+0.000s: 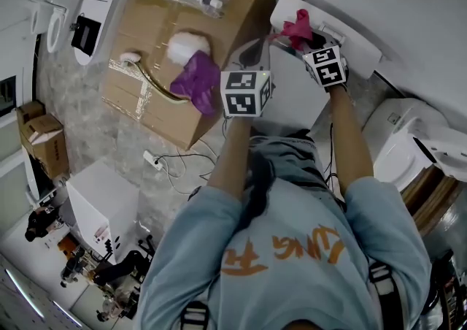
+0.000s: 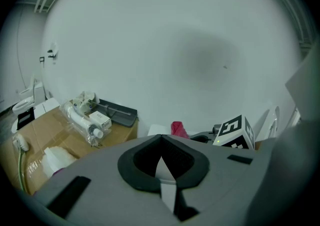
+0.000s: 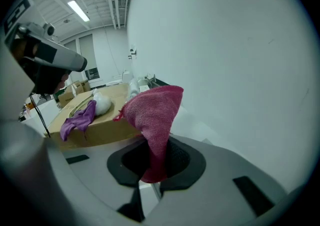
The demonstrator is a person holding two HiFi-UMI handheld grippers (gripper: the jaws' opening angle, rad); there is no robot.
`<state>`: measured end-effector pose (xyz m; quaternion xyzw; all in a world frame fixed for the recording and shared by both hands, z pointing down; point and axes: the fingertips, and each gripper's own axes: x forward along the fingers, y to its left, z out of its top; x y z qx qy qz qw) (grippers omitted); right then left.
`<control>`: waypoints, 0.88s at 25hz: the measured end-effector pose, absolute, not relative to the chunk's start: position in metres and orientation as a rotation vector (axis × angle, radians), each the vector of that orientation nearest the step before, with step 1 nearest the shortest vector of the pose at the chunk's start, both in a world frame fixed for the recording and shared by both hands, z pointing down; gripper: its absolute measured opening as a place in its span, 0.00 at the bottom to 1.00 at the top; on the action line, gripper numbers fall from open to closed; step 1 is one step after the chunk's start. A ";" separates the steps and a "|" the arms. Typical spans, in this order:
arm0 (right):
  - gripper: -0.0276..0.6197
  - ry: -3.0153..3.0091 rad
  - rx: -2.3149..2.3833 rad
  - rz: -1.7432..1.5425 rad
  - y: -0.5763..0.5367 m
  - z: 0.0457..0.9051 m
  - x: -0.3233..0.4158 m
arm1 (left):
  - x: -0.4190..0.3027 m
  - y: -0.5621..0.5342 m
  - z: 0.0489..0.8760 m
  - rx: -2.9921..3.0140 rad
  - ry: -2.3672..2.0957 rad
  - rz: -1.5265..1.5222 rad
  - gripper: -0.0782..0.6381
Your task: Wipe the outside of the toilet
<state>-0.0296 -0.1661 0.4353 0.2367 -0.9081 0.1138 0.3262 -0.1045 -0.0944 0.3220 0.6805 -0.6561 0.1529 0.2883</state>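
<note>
One cloth (image 3: pixel 155 110): clamped in right gripper (image 3: pixel 155 145), 1 o'clock.
Left gripper (image 2: pixel 161 144): stood closed, empty.
Risk: shallow bite; cloth could slip wiping toilet (image 1: pixel 295 95).

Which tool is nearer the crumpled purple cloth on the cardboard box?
Left. The left tool hangs just right of the crumpled purple cloth, at the cardboard box edge. The right tool, shut on a pink knitted cloth, is farther right, over the white toilet.

cloth (image 1: pixel 197 82) on cardboard box (image 1: pixel 146 22), box left of toilet (image 1: pixel 295 98), rag (image 3: pixel 152 115) in right claw (image 3: pixel 156 162) above toilet
</note>
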 end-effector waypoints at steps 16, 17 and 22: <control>0.14 -2.391 0.634 0.316 -0.157 0.438 0.009 | -0.080 -0.092 0.317 1.872 -1.722 0.472 0.14; 0.14 -2.391 0.641 0.317 -0.156 0.438 0.013 | -0.078 -0.091 0.317 1.876 -1.720 0.475 0.14; 0.14 -2.391 0.666 0.333 -0.155 0.437 0.029 | -0.068 -0.092 0.317 1.894 -1.702 0.488 0.14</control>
